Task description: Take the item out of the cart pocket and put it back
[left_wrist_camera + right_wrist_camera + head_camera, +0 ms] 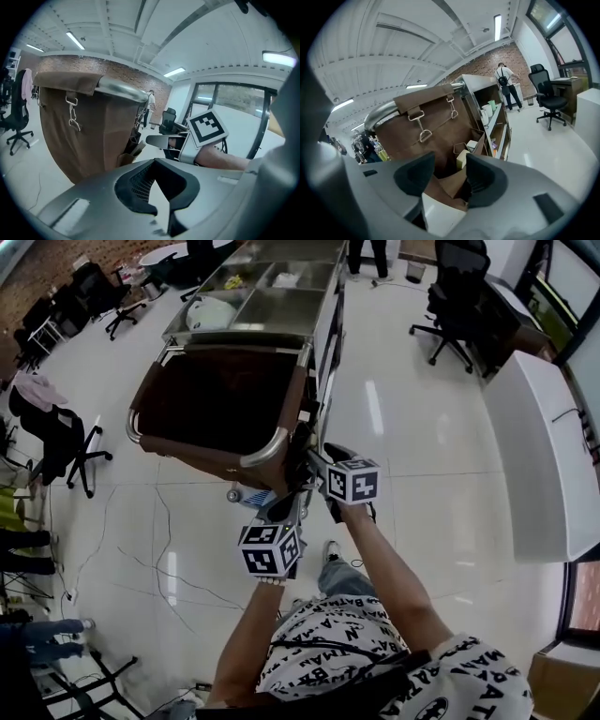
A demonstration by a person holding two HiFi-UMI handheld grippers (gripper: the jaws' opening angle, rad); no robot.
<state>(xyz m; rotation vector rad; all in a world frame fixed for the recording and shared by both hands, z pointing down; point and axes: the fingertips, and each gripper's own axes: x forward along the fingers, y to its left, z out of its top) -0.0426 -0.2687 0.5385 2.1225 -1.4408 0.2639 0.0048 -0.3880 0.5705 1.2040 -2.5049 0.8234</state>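
Note:
The cart's brown bag (220, 395) hangs from a steel frame, with small brown pockets (461, 150) sewn on its side. My right gripper (451, 171) stands open over one pocket (449, 183); a white item (440, 213) lies low between its jaws, and the pads do not press on it. A pale item (463, 158) and a white one (472, 144) sit in the pockets beyond. From the head view, the right gripper (314, 463) is at the bag's near right corner. My left gripper (155, 162) is shut and empty, just below and left of it (281, 510).
The steel cart (272, 296) continues behind the bag, with trays on top and shelves (497, 122) of bottles on its side. Office chairs (459, 306) stand to the right and left, a white counter (539, 446) to the right. A person (505, 82) stands far off.

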